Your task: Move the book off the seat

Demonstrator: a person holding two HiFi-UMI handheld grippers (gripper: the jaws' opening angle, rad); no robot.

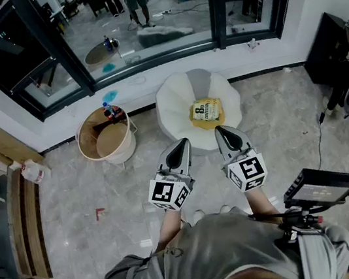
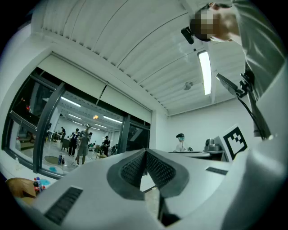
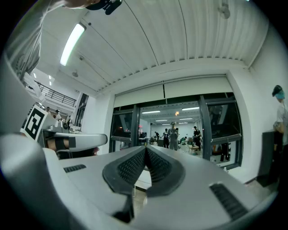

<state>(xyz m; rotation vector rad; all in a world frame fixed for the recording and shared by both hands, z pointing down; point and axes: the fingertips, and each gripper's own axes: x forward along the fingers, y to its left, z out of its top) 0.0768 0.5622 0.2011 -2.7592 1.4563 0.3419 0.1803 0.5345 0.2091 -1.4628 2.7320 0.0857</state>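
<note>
A yellow book [image 1: 206, 109] lies flat on the white petal-shaped seat [image 1: 172, 106] in the head view. My left gripper [image 1: 181, 146] is shut with nothing in it and hovers in front of the seat's near edge, to the left of the book. My right gripper [image 1: 225, 134] is also shut and bare, just short of the book's near edge. In the left gripper view the left gripper [image 2: 146, 152] has its dark pads closed together, pointing a little upward at the windows. The right gripper [image 3: 146, 150] looks level across the room, pads touching.
A round tan basket [image 1: 105, 140] with bottles at its rim stands left of the seat. Dark-framed windows [image 1: 144, 34] run behind both. A monitor on a stand [image 1: 318, 187] is at my right, wooden boards [image 1: 26, 220] at my left. Grey floor [image 1: 92, 202] lies between.
</note>
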